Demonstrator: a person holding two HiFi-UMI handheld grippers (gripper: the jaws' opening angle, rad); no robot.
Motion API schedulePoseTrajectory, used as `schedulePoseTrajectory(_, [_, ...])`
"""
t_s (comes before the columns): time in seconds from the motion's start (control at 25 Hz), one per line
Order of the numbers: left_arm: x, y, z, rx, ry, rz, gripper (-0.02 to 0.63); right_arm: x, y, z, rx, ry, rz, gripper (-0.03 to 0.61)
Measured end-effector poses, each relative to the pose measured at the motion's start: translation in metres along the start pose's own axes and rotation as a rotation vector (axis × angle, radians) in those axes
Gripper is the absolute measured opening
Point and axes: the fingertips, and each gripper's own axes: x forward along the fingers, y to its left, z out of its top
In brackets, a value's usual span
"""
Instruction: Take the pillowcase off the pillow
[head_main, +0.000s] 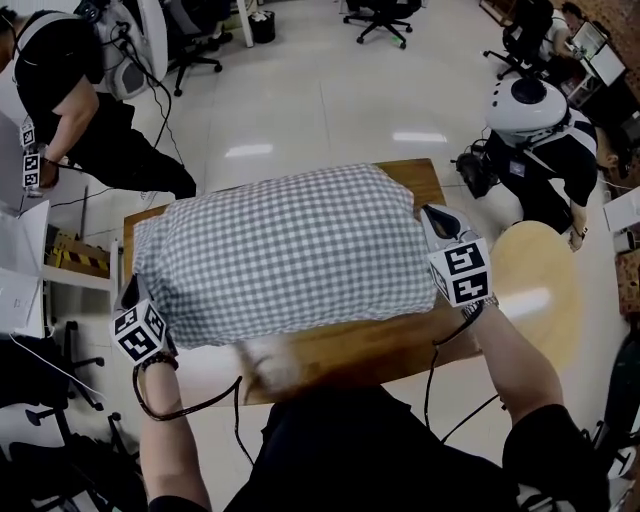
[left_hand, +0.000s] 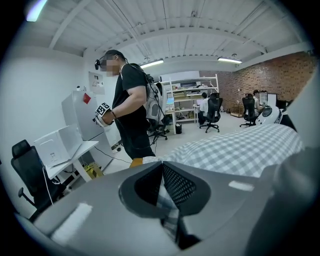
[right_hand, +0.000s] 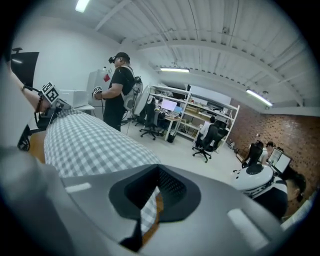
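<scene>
Wooden table (head_main: 350, 350): pillowcase (head_main: 290, 255) between left hand-held gripper (head_main: 128, 292) and right hand-held gripper (head_main: 432, 216), both pinching it.

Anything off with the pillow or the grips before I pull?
Nothing stands out. The checked pillowcase looks intact and lies flat on the table. The left tool and right tool each pinch its fabric at opposite ends.
</scene>
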Motion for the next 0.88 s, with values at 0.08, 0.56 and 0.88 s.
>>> schedulePoseTrajectory(0.08, [0.002, -0.001, -0.001, 0.003, 0.005, 0.007, 0.006, 0.002, -0.010, -0.013, 0.006, 0.018, -0.007, 0.002])
schedulePoseTrajectory(0.56, [0.008, -0.027, 0.011, 0.020, 0.040, 0.056, 0.006, 0.042, -0.058, -0.121, 0.251, 0.216, 0.132, 0.066])
schedulePoseTrajectory(0.88, [0.008, -0.046, 0.011, 0.019, 0.044, 0.078, 0.006, 0.052, -0.045, -0.153, 0.586, 0.244, 0.416, 0.180])
